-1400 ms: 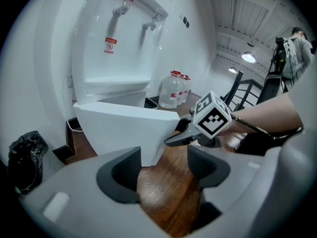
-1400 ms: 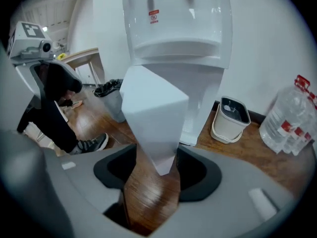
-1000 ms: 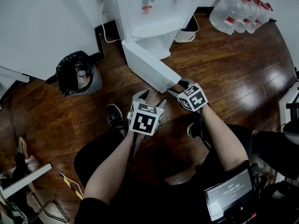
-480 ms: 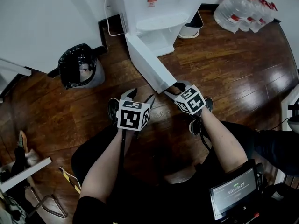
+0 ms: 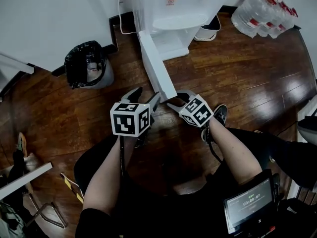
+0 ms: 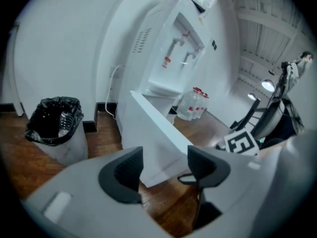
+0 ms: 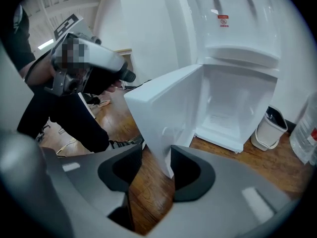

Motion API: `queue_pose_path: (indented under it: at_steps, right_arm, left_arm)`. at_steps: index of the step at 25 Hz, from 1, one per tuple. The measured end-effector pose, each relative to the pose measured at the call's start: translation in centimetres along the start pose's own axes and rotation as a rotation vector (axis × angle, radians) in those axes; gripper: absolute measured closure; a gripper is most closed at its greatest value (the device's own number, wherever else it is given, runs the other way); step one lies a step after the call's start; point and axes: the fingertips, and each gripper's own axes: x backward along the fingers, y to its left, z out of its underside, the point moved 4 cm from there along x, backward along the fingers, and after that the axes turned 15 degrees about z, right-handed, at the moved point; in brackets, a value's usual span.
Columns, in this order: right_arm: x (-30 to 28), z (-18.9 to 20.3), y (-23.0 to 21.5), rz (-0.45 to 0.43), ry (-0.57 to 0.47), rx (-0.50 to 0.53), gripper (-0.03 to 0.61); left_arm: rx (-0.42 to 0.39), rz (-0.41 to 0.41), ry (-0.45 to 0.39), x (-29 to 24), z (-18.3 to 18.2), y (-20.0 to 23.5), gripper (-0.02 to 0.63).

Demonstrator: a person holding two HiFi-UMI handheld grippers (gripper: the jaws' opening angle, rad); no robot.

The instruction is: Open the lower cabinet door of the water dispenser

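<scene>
The white water dispenser (image 5: 173,14) stands against the wall, and its lower cabinet door (image 5: 156,63) is swung out towards me. The cabinet inside (image 7: 237,108) is bare and white. My right gripper (image 5: 177,100) is at the door's free end, and the door's lower corner (image 7: 161,148) is between its jaws. The jaws have just been closing. Floor shows between the left jaw and the door, so the pads do not clamp it. My left gripper (image 5: 142,97) hangs just left of the door's end, open with nothing in it. The door (image 6: 153,133) shows beyond its jaws.
A bin lined with a black bag (image 5: 86,66) stands left of the dispenser. A small white bin (image 5: 208,29) and several water bottles (image 5: 265,14) are to its right. My shoe (image 5: 218,114) is on the wood floor. A person (image 7: 64,98) stands behind.
The door has swung further open, to the left in the head view. Both grippers have moved left with it. The left gripper has rolled.
</scene>
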Motion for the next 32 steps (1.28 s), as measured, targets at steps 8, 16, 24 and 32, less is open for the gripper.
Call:
queue_pose_path:
  at_steps: [8,16,24,32]
  right_arm:
    - [-0.7,-1.0,2.5,-0.037,-0.010,0.033,0.396]
    - [-1.8,-2.0,3.8,-0.012,-0.020,0.037,0.453]
    - [-2.5,-3.3,5.9,-0.035,-0.042,0.027,0.462]
    - [-4.5,-5.5,8.5,-0.057,-0.056,0.036,0.483]
  left_arm:
    - [0.013,-0.035,-0.093,2.3,-2.5,1.2,0.318]
    - [0.015,-0.027,-0.088,2.3,-2.2,1.4,0.318]
    - [0.038,-0.065,-0.144,4.2,-3.0,3.4,0.334]
    - [0.070,-0.128,-0.203,7.4,-3.3,6.1,0.348]
